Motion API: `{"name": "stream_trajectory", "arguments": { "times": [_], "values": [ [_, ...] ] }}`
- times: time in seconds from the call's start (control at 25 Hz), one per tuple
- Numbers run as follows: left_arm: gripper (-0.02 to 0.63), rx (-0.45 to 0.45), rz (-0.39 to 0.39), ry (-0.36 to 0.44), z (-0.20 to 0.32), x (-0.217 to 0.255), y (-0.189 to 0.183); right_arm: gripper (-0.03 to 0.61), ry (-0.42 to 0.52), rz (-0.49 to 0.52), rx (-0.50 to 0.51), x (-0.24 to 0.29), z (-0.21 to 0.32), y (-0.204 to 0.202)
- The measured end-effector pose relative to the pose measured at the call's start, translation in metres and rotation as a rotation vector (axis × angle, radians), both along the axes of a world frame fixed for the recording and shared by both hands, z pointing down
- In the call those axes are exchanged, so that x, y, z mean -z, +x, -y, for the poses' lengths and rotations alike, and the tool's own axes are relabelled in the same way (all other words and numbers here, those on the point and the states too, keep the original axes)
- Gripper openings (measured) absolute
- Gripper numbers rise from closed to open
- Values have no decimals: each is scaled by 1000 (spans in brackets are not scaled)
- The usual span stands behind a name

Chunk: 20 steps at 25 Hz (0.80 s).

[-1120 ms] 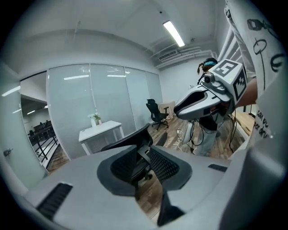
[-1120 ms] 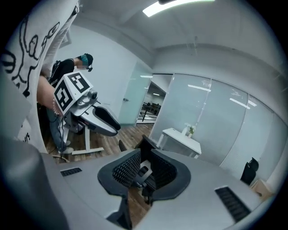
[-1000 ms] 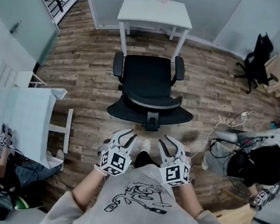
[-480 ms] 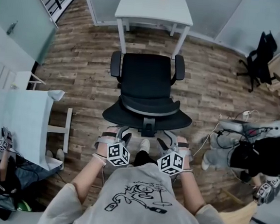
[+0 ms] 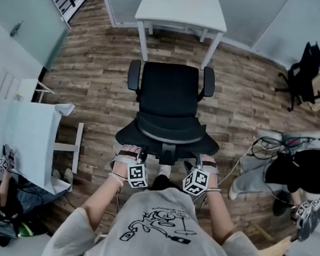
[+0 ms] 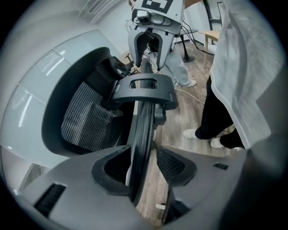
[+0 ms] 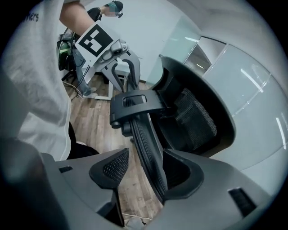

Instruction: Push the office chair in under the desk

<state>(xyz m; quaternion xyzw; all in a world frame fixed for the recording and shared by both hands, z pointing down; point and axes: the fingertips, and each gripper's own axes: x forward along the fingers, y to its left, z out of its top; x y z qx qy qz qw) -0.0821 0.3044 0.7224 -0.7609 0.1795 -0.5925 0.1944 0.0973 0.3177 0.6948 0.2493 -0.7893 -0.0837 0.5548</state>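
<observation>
Black mesh stretched on a thin, stiff frame makes the backrest (image 5: 167,135), the part of the chair (image 5: 169,95) nearest the person. The left gripper (image 5: 134,153) and right gripper (image 5: 201,162) sit on its top rim, one toward each end. Each has its fingers (image 6: 173,164) apart and astride the rim. The frame lies against one finger with a gap at the other, so neither is clamped.

Beyond the backrest come the seat and two armrests (image 5: 134,74). Past the chair's front edge stands the white table (image 5: 181,12), and the seat is not yet under it.

The chair looks fairly heavy, but it likely rolls on the wood floor (image 5: 91,91), though its base is hidden under the seat. A level shove should therefore move it. The rigid rim is the place to press, since the mesh would give. Even pressure from both sides should keep the seat from swivelling. The armrests look about as wide as the gap between the table legs and may catch there.
</observation>
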Motion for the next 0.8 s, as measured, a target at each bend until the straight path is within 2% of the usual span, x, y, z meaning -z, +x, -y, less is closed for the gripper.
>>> {"name": "stream_trajectory", "arguments": {
  "times": [0.12,0.2,0.36,0.8],
  "values": [
    [147,23,1,-15,7,-10,-1,236,8,-53,4,-18,5,14],
    [135,25,-3,-40,8,-13,0,149,-4,-56,-3,-22,8,19],
    [117,12,-4,-41,6,-13,2,148,-55,-35,-25,-21,7,21],
    [117,37,9,-82,33,-17,1,149,-61,3,-54,-24,31,21]
  ]
}}
